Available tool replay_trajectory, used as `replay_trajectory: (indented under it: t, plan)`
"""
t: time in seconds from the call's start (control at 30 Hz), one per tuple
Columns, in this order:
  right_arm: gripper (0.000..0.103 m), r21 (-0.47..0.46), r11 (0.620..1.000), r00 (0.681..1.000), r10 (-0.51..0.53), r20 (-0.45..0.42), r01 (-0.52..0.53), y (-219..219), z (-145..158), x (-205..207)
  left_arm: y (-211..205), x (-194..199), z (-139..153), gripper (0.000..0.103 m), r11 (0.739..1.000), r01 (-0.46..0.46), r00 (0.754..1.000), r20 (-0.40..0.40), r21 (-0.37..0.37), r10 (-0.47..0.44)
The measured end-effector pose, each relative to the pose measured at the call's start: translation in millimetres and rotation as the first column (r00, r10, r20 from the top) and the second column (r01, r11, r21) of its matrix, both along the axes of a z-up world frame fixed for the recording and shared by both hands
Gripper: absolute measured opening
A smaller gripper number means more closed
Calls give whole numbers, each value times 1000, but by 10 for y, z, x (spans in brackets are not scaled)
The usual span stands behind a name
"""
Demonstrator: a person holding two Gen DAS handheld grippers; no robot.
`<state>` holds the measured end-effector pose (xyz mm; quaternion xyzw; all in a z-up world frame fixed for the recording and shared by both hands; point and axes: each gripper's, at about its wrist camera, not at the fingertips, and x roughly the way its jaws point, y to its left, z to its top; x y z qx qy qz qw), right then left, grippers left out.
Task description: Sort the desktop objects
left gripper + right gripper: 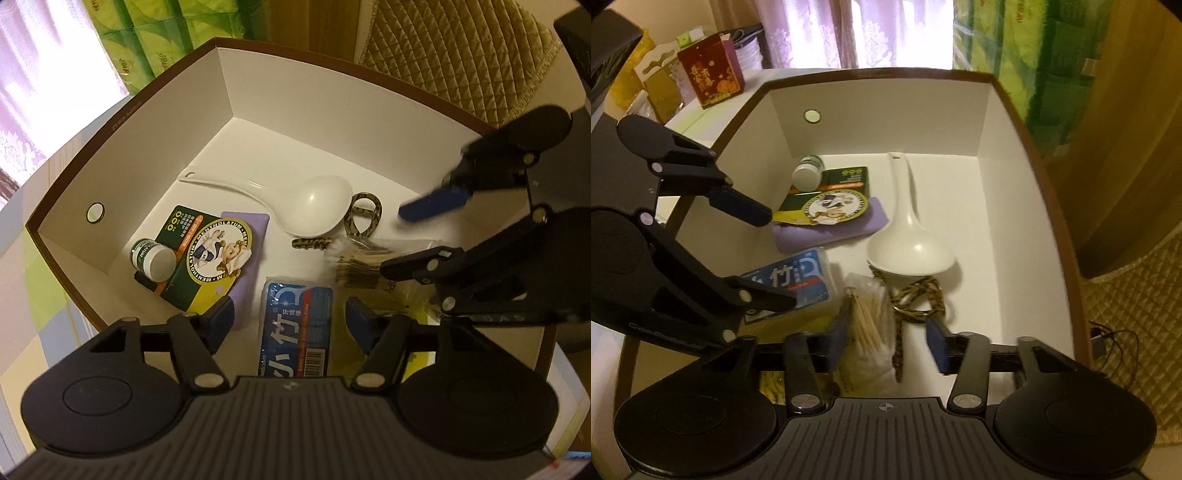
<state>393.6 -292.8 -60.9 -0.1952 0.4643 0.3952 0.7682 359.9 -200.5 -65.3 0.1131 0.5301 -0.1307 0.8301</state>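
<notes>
left gripper (291,314) released (over blue packet (295,328)) | right gripper (886,343) released, toothpick bag (868,332) between

The box (1008,155) walls are hemming in all sides. Bare floor is lying open right of the spoon (908,236); the carton (827,199), floss pack (798,280) and toothpicks (868,325) are crowding the left.

- White ladle (314,210) lies flat, beyond both tools.
- Blue floss packet (297,328) lies between the left tool's (290,321) open fingers.
- Bagged toothpicks (868,328) lie between the right tool's (888,347) fingers.
</notes>
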Motion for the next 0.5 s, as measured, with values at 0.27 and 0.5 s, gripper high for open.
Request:
replay_trajectory:
  t: [0.27, 0.5]
  plan:
    - [66, 4, 1000, 1000, -17, 5, 17, -91, 48, -36, -2, -12, 31, 69, 1000, 8, 1000, 8, 12, -8]
    - [75, 4, 1000, 1000, -22, 2, 22, -145, 61, -77, -26, -69, 72, 72, 1000, 15, 1000, 21, 21, -16]
